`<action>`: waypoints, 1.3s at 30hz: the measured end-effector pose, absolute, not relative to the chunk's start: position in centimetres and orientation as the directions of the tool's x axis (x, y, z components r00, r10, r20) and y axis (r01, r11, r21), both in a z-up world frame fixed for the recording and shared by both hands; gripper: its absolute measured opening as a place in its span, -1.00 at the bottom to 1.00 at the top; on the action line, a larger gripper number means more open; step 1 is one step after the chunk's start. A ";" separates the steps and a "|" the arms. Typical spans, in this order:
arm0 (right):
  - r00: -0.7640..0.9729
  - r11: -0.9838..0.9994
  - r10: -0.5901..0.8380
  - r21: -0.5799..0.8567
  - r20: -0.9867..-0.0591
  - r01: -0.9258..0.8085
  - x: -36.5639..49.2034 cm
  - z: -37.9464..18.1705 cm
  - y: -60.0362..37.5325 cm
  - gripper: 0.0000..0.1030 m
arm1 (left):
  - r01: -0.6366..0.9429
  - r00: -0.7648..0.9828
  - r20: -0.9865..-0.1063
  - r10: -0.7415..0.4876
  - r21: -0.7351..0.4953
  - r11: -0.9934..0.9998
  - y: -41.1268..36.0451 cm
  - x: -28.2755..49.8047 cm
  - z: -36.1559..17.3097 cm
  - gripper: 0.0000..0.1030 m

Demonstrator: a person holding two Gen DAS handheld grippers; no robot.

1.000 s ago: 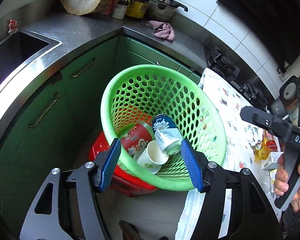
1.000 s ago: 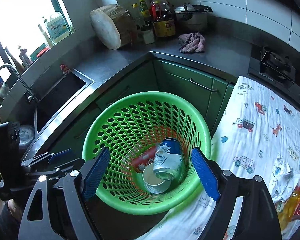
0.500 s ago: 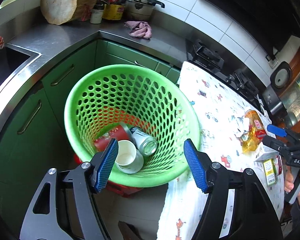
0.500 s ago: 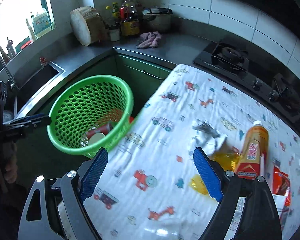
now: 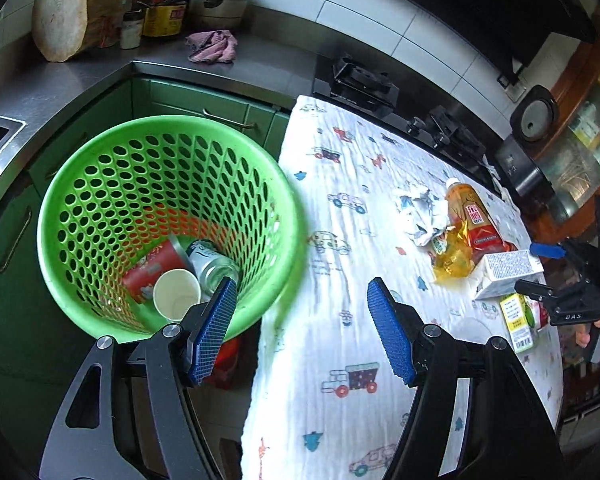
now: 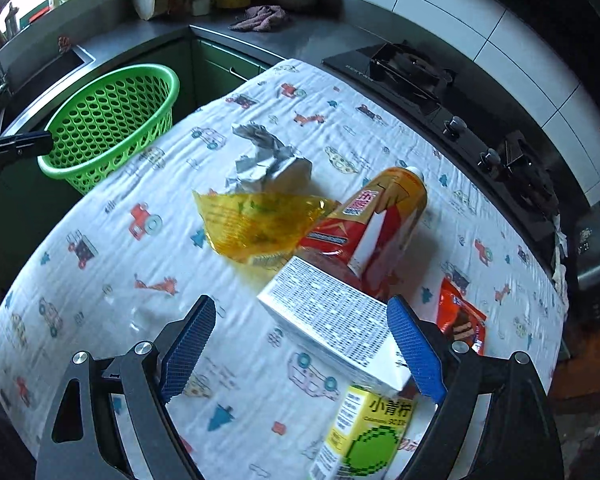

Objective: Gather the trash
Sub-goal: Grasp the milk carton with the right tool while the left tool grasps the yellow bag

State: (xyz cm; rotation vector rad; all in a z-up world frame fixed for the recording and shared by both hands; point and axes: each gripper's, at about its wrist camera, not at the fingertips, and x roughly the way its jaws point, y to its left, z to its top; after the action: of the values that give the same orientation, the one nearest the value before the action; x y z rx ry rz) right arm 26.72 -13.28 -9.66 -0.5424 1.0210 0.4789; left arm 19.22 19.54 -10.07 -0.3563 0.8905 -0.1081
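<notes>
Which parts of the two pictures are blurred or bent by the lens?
Left wrist view: the basket rim smears near the tablecloth; the counter edge curves. Right wrist view: the yellow carton at the bottom is blurred; the wall tiles bow.

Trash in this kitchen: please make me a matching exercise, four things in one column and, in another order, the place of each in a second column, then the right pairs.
Things:
1. paper cup
2. white carton
3. crumpled foil
4. pink rag

Places:
A. on the steel counter, near the pot
B. on the printed cloth, on the basket's side of the yellow wrapper
C. inside the green basket
D. on the cloth, between the open jaws of the right gripper

Pairs: 1-C, 2-D, 3-B, 4-A
</notes>
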 end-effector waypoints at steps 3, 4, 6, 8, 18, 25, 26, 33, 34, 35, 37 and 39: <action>0.430 0.744 0.098 -0.221 -0.897 -0.631 27.3 -10.1 -14.0 0.64 | -0.027 0.618 -0.743 -0.256 -0.346 0.938 17.5 19.7 -10.1 0.31; 0.428 0.729 0.090 -0.233 -0.899 -0.643 27.4 -10.3 -14.1 0.64 | -0.017 0.616 -0.743 -0.262 -0.345 0.938 16.8 19.8 -10.1 0.31; 0.421 0.701 0.075 -0.252 -0.904 -0.667 27.6 -10.5 -14.0 0.64 | 0.000 0.612 -0.742 -0.274 -0.346 0.938 15.7 20.1 -10.0 0.31; 0.418 0.680 0.066 -0.266 -0.906 -0.683 27.9 -10.5 -13.9 0.64 | 0.014 0.609 -0.742 -0.281 -0.345 0.938 14.7 20.4 -9.9 0.31; 0.348 0.529 -0.036 -0.313 -0.937 -0.788 28.9 -12.7 -13.0 0.58 | 0.074 0.586 -0.737 -0.336 -0.365 0.928 11.2 21.5 -10.0 0.31; 0.330 0.501 -0.012 -0.292 -0.944 -0.815 28.1 -12.9 -12.8 0.06 | 0.142 0.554 -0.739 -0.384 -0.370 0.918 8.4 22.8 -10.8 0.31; 0.330 0.494 -0.008 -0.291 -0.944 -0.819 27.8 -12.8 -12.8 -0.01 | 0.152 0.549 -0.739 -0.391 -0.371 0.916 8.1 22.9 -10.9 0.31; 0.349 0.565 0.068 -0.252 -0.935 -0.786 26.4 -10.6 -13.5 -0.24 | 0.217 0.516 -0.743 -0.427 -0.369 0.904 5.5 24.7 -11.3 0.30; 0.357 0.590 0.080 -0.244 -0.931 -0.769 26.2 -10.1 -13.8 -0.24 | 0.232 0.511 -0.742 -0.434 -0.367 0.901 5.0 25.1 -11.3 0.28; 0.356 0.613 0.100 -0.224 -0.929 -0.758 26.0 -9.6 -14.1 -0.24 | 0.245 0.505 -0.743 -0.439 -0.364 0.899 4.5 25.5 -11.4 0.28; 0.363 0.661 0.139 -0.187 -0.921 -0.726 25.6 -8.7 -14.8 -0.24 | 0.266 0.497 -0.749 -0.438 -0.349 0.899 3.4 26.4 -11.5 0.28; 0.373 0.697 0.159 -0.163 -0.914 -0.698 25.1 -8.2 -15.3 -0.24 | 0.285 0.486 -0.757 -0.437 -0.335 0.898 2.3 27.2 -11.7 0.27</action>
State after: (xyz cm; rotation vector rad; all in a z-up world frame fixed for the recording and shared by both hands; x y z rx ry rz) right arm 25.12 -15.35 -8.16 -0.5961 1.0550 0.5923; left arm 27.23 2.34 -11.68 -0.1724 0.9683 -0.4418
